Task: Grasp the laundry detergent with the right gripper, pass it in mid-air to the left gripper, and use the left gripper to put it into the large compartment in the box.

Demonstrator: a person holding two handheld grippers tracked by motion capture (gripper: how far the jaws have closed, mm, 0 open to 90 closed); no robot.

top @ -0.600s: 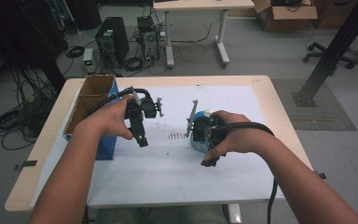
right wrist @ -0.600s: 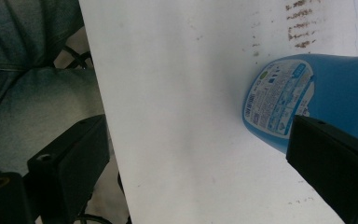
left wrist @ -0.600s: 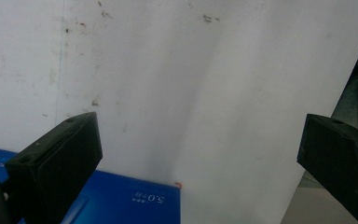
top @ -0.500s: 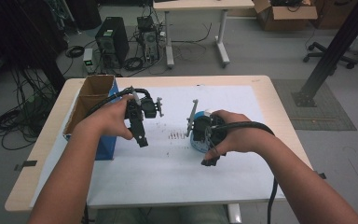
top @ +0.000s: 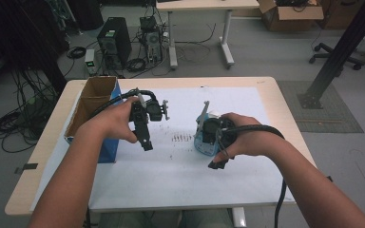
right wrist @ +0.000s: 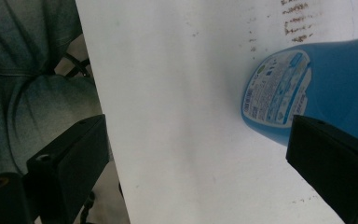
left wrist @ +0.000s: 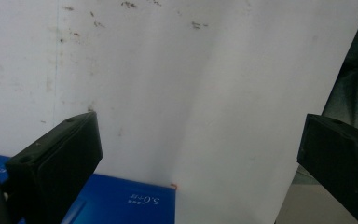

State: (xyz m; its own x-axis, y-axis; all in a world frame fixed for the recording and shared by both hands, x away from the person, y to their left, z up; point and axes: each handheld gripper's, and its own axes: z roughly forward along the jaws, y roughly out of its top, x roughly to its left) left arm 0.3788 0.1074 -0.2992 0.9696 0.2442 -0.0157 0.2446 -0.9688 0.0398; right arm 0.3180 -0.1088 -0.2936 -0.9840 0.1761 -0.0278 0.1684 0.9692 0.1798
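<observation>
Over the white sheet (top: pixel 180 175) covering the table (top: pixel 285 123), the person is holding a gripper in each hand, both tilted down toward the near edge. At the person's right, the blue bottle (top: pixel 204 142) is standing on the sheet just beside the right gripper (top: pixel 217 164); in the right gripper view the bottle (right wrist: pixel 317 88) is showing above the jaw at the right, outside the gap, and the jaws are standing wide apart with only white sheet between them. Left of it, the left gripper (top: pixel 146 142) is hovering with its jaws spread wide too, gripping nothing, above the corner of a blue box (left wrist: pixel 121 203) beside the open cardboard box (top: pixel 92 102). Faint brown marks (top: pixel 183 138) are lying between the two grippers.
</observation>
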